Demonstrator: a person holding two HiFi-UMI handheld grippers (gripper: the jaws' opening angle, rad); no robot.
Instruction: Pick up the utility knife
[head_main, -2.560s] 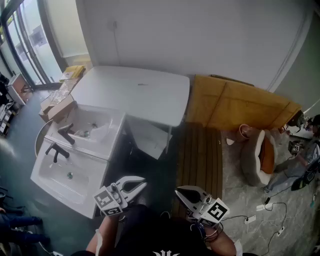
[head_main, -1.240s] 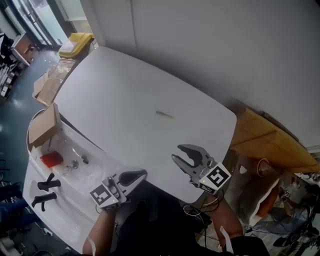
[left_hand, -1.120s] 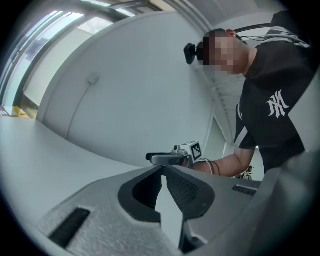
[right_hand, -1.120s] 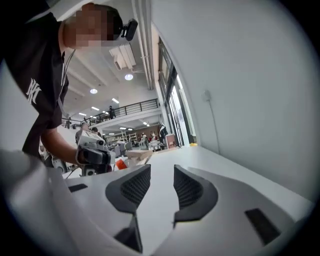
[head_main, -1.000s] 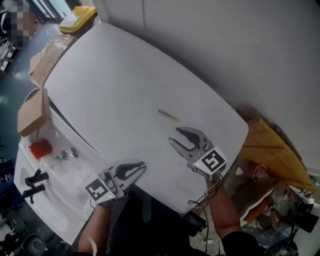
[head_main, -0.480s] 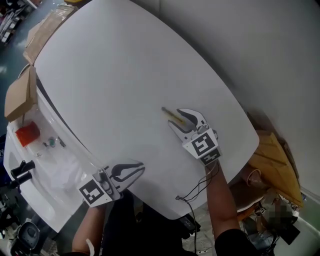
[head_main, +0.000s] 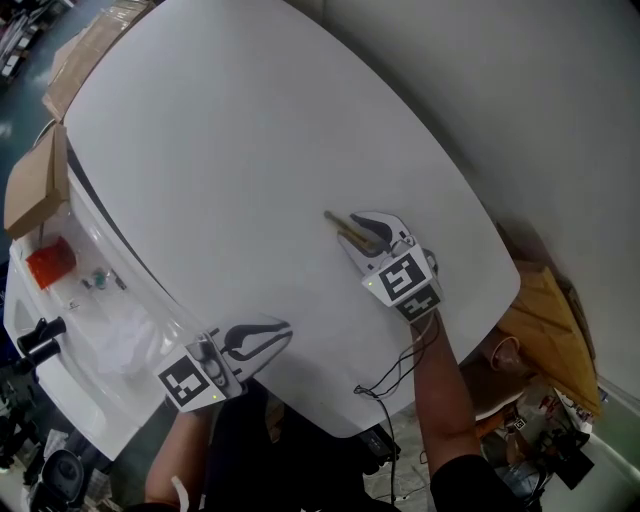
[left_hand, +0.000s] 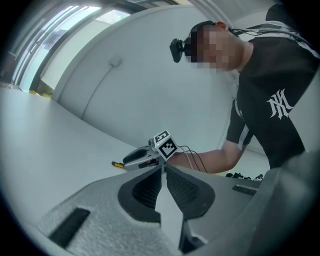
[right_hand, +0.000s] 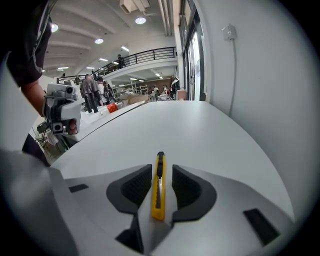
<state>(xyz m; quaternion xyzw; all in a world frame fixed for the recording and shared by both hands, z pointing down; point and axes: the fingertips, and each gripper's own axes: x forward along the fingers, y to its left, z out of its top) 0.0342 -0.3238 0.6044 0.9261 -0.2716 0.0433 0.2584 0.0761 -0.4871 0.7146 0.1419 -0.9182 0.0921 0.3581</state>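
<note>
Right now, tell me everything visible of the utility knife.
The utility knife is a slim yellow cutter, plastic by its look, with a metal strip along its top and a black far end. It lies flat on the white table, lengthwise between the jaws of the right gripper, which have just been closing. A narrow gap shows beside it, so nothing grips it yet.

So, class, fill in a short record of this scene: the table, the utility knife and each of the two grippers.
Surface: white table with rounded corners
Object: yellow utility knife, lying flat on the table
Right gripper: right gripper is down at the knife with a jaw on either side; the jaws have just been closing, and the pads are not yet pressing on it
Left gripper: left gripper is shut on nothing, by the table's edge, away from the knife
Task stage: knife not yet lifted
</note>
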